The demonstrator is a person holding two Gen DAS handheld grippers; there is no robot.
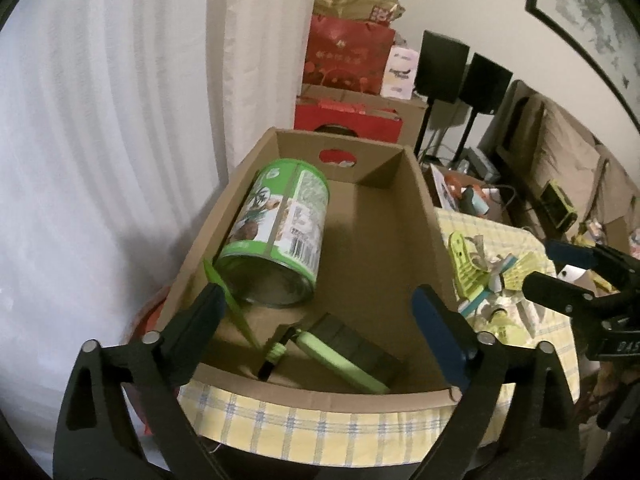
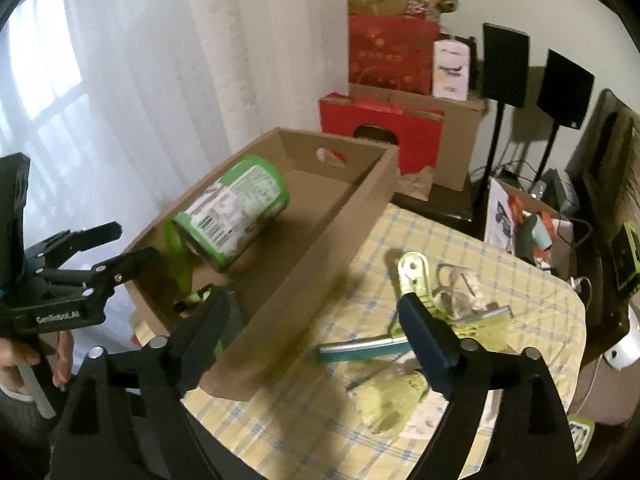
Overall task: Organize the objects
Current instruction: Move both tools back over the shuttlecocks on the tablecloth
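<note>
A cardboard box [image 1: 424,240] stands on the yellow checked tablecloth [image 1: 320,428]. In it lie a green tin can [image 1: 280,232] on its side, a thin green lid [image 1: 228,304] and a dark block with a green strip [image 1: 352,348]. My left gripper [image 1: 320,320] is open over the box's near end, holding nothing. My right gripper [image 2: 316,320] is open above the box's right wall [image 2: 304,264] and a pile [image 2: 448,300] of green clips, a teal-edged tool and yellow shuttlecocks. The left gripper also shows in the right wrist view [image 2: 120,240].
Red gift bags [image 1: 348,56] and cardboard boxes are stacked behind the box by the white curtain [image 1: 100,120]. Two black speakers [image 1: 460,68] on stands are at the back right. A sofa [image 1: 560,152] with clutter lies right of the table.
</note>
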